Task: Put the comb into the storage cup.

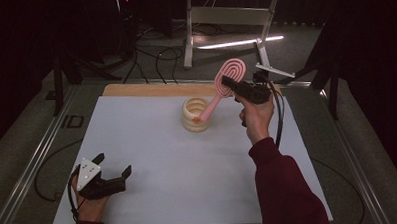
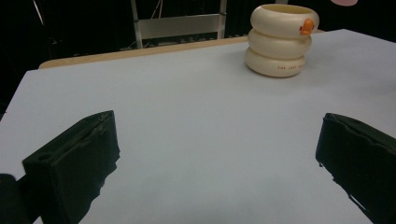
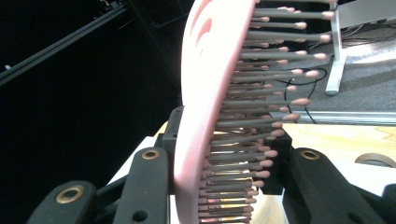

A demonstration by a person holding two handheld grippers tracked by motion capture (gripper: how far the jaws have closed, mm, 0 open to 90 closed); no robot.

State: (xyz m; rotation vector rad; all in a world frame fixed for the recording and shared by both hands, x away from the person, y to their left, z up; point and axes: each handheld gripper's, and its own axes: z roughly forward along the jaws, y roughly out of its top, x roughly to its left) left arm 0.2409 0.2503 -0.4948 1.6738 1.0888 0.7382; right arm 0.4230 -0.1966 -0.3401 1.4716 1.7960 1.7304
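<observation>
Clamping the pink hairbrush (image 1: 227, 77) by its head, my right gripper (image 1: 229, 83) stood closed on it above the far right part of the table (image 1: 153, 158); in the right gripper view the jaws pressed both faces of the brush (image 3: 205, 93), its bristles (image 3: 261, 100) pointing to that view's right. Long axis: the brush ran down and to the left from the gripper, head high, handle sloping toward the cream ringed holder (image 1: 195, 113); the orange handle tip (image 1: 197, 119) sat at the holder's rim, whether inside or resting on the lip I could not tell. The holder therefore lay just below and left of the right gripper, well apart from the left one; the right hand was plainly the nearer. My judgement: any further seating of the handle would call for a descent along that sloped axis.

My left gripper (image 1: 114, 166) rested at the near left corner, jaws spread wide, nothing between them.

Surface: a pale, matt board on a wooden edge; beyond it, dark floor, trailing cables and a white frame (image 1: 228, 21).
</observation>
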